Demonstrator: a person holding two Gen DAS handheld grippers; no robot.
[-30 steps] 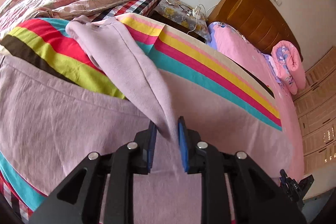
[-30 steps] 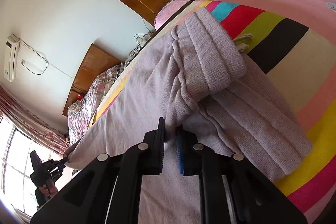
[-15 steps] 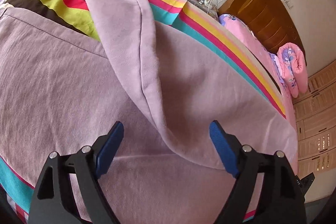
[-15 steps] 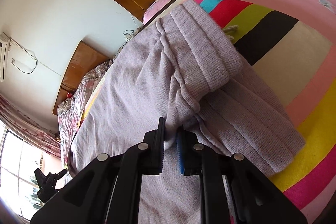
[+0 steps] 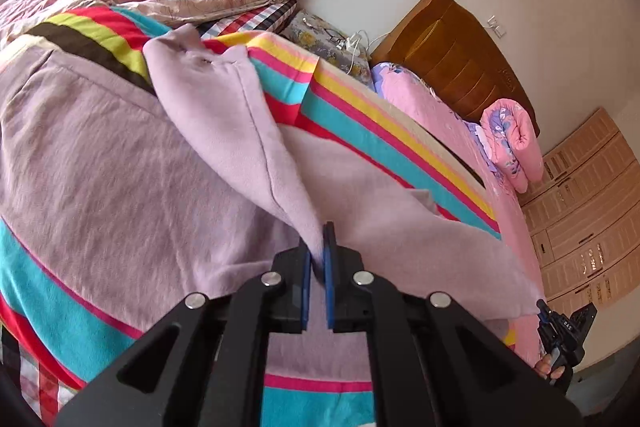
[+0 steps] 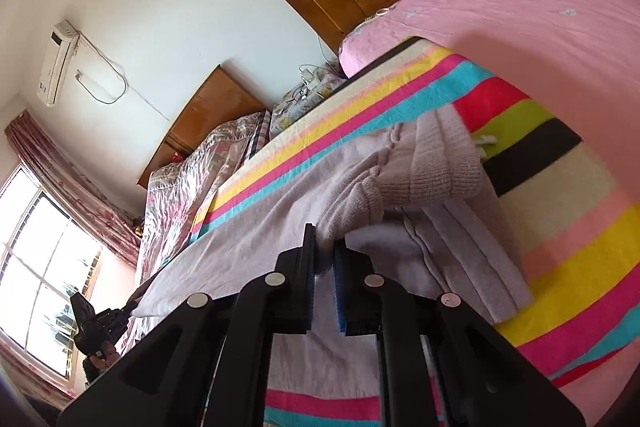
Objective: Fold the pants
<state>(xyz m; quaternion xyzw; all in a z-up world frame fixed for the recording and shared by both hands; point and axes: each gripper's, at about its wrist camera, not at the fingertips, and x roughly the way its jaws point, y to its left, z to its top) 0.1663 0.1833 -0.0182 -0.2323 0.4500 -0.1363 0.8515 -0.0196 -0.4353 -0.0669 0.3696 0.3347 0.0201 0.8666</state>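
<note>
Left wrist view: left tool [image 5: 318, 247] clamped on lilac pants [image 5: 100, 171] fabric, pinched ridge running from pads toward 11 o'clock. Pants spread across striped blanket [image 5: 360, 131] on bed. Right tool [image 5: 560, 335] at 4 o'clock, by pants' far edge.

Right wrist view: right tool [image 6: 325, 251] clamped on pants [image 6: 280, 227] near ribbed waistband [image 6: 436, 167], which sits at 1 o'clock, folded over. Left tool [image 6: 96, 323] at 8 o'clock, holding pants' far end. No containers visible.

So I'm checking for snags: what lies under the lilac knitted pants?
Under the lilac knitted pants a striped blanket shows at their edges; whatever lies beneath their middle is covered. Both grippers, left and right, pinch the fabric.
</note>
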